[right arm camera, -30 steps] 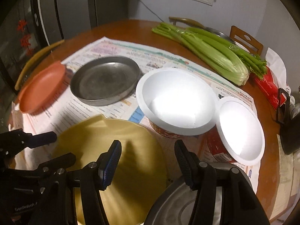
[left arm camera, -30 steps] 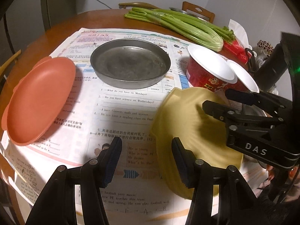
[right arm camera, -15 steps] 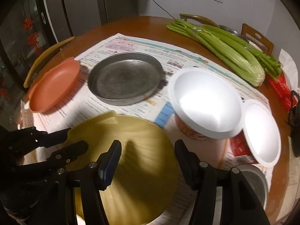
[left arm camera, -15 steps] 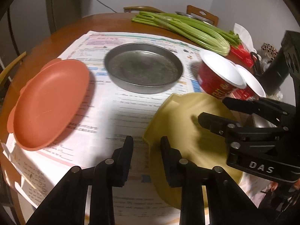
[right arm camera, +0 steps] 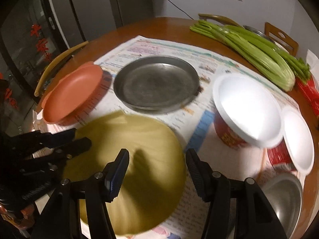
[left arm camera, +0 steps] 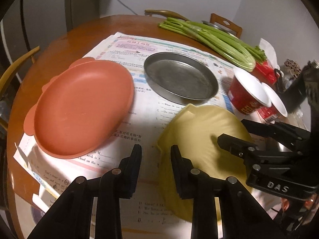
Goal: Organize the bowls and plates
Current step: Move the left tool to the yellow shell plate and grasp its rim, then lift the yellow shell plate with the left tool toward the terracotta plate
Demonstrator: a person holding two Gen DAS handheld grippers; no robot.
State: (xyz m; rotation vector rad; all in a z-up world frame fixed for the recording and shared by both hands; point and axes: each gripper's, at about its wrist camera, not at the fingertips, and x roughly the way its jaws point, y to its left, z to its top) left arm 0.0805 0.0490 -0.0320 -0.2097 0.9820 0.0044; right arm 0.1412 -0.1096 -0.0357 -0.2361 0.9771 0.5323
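A yellow plate [left arm camera: 199, 137] lies tilted on the newspaper; it also shows in the right wrist view [right arm camera: 137, 171]. My left gripper [left arm camera: 156, 153] is shut on the yellow plate's left rim. My right gripper [right arm camera: 157, 159] is open and empty above the plate; it shows in the left wrist view [left arm camera: 237, 137] at the right. An orange plate [left arm camera: 83, 105] lies to the left and a round metal pan [left arm camera: 179, 77] behind. Two red bowls with white insides [right arm camera: 247, 107] stand at the right.
The round wooden table [left arm camera: 65, 45] is covered with newspaper [left arm camera: 129, 45]. A celery bunch [left arm camera: 215, 37] lies at the back right. A steel bowl [right arm camera: 283, 197] sits at the front right. Chairs [left arm camera: 225, 23] ring the table.
My left gripper has narrowed and closed onto the yellow plate's left rim. The view has shifted left, and the plate has lifted and tilted. The right gripper stays open.
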